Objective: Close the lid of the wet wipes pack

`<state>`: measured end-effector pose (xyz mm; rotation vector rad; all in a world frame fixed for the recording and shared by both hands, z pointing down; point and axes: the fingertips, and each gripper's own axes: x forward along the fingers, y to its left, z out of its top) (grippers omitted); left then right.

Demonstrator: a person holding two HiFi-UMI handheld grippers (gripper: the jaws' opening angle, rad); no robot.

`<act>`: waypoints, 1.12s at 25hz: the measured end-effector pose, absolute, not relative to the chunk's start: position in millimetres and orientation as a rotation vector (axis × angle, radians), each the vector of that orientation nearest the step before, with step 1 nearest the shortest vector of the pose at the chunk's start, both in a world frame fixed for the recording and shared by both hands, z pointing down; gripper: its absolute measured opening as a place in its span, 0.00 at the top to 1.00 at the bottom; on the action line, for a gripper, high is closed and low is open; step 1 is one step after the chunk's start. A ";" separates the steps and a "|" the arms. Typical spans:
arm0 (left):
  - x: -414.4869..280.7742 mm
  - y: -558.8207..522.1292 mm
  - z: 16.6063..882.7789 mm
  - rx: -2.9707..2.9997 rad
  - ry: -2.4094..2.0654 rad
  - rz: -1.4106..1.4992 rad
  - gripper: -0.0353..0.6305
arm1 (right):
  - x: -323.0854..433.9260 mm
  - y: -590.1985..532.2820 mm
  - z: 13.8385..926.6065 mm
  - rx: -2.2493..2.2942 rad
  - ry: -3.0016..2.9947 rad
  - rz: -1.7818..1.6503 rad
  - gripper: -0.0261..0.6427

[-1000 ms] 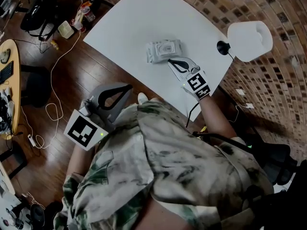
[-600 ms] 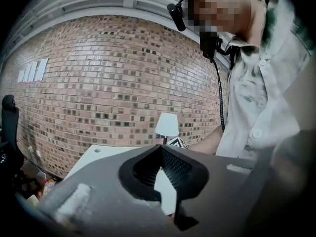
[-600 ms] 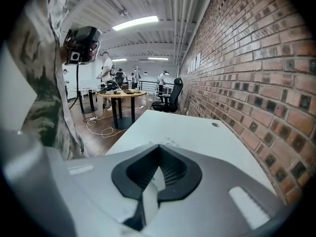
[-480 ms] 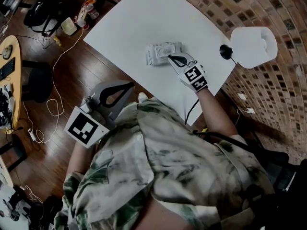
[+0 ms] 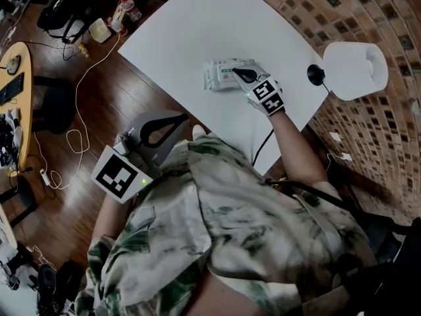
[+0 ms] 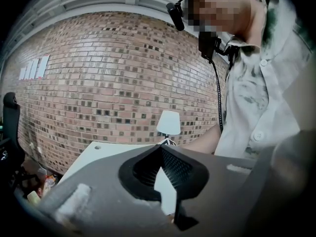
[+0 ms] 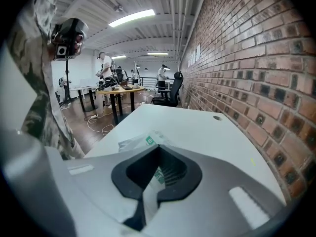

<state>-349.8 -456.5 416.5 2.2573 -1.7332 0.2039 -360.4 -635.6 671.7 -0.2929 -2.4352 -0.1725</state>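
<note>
looked steeply down from the head onto the white table (image 5: 177,38); peered low along each jaw pair across that table.

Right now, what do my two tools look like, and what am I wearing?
The left tool and right tool are grey plastic, each with a black-lined teardrop opening between its jaws and a white cube with black square markers at the rear. You wear a pale, green-mottled buttoned shirt.

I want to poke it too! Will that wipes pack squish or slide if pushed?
Probably it squishes a bit: the wipes pack looks like a soft, crinkled pouch. It lies flat, so it likely won't roll or tip. On the smooth white table it might slide if pushed sideways.
</note>
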 end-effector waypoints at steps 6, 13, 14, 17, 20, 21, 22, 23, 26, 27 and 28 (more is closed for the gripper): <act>-353.9 -457.1 419.4 2.238 -1.737 0.195 0.95 | -370.3 -640.3 680.7 -0.299 -2.422 -0.181 0.96; -359.1 -460.4 421.5 2.225 -1.745 0.185 0.95 | -371.6 -643.1 690.6 -0.314 -2.357 -0.172 0.96; -359.6 -460.4 421.6 2.224 -1.746 0.183 0.95 | -371.8 -642.0 691.8 -0.319 -2.336 -0.172 0.96; -360.1 -459.0 422.2 2.217 -1.748 0.174 0.95 | -372.8 -639.9 692.1 -0.332 -2.300 -0.196 0.96; -361.8 -456.2 423.3 2.210 -1.749 0.172 0.95 | -372.3 -639.6 692.6 -0.330 -2.296 -0.187 0.96; -362.4 -455.4 423.2 2.210 -1.750 0.172 0.95 | -372.6 -640.9 693.5 -0.324 -2.298 -0.188 0.96; -362.9 -454.5 423.1 2.210 -1.751 0.172 0.95 | -372.9 -642.3 694.3 -0.319 -2.299 -0.190 0.96; -363.2 -453.5 422.9 2.210 -1.752 0.173 0.95 | -373.2 -643.2 695.0 -0.314 -2.298 -0.189 0.96; -364.0 -449.8 421.1 2.212 -1.754 0.172 0.95 | -373.3 -643.1 695.0 -0.310 -2.292 -0.182 0.96; -364.6 -448.4 420.1 2.213 -1.757 0.170 0.95 | -373.4 -642.7 694.6 -0.309 -2.290 -0.180 0.96; -365.2 -446.8 419.1 2.214 -1.760 0.168 0.95 | -373.4 -642.3 694.1 -0.309 -2.287 -0.180 0.96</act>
